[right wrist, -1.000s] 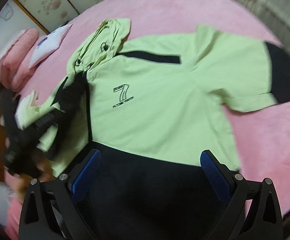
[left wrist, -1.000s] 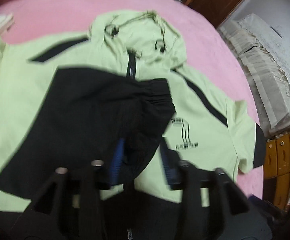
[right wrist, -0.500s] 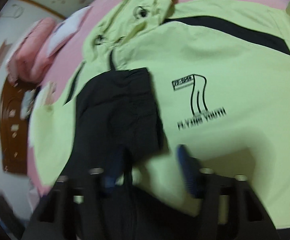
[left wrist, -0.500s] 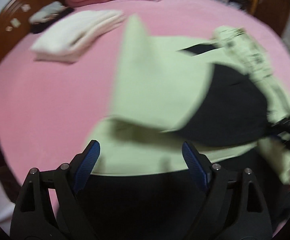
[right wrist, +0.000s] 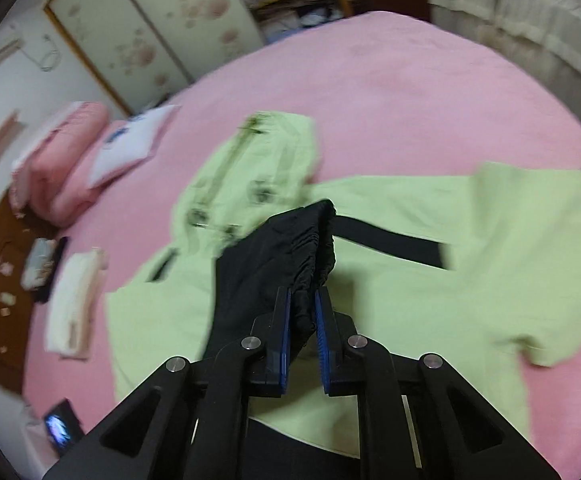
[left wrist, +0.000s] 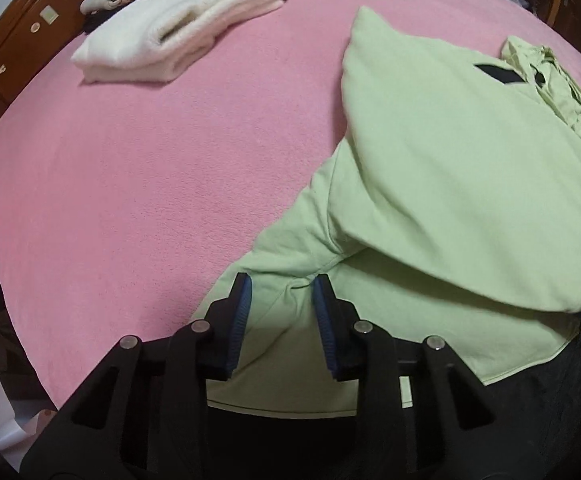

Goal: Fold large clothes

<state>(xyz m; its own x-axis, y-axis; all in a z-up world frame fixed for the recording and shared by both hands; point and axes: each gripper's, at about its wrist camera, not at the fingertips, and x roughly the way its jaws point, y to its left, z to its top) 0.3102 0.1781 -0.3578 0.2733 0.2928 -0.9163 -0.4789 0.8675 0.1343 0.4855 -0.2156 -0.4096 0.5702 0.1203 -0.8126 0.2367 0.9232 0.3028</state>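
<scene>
- The right gripper (right wrist: 302, 312) holds the black cuff (right wrist: 310, 240) of the green jacket (right wrist: 490, 264) tightly.
- The left gripper (left wrist: 282, 312) stands narrowly open around a green fold (left wrist: 290, 286) near the sleeve (left wrist: 450, 184).

The left gripper (left wrist: 281, 296) is built of matte black plastic, with angular arms pierced by triangular cut-outs. Four round silver screws are set across its linkage. Each finger is faced with a blue ribbed pad (left wrist: 241, 316). The right gripper (right wrist: 302, 312) is made the same way: black arms, four silver screws, and blue ribbed pads (right wrist: 322, 332) on the inner faces of the fingers.
</scene>
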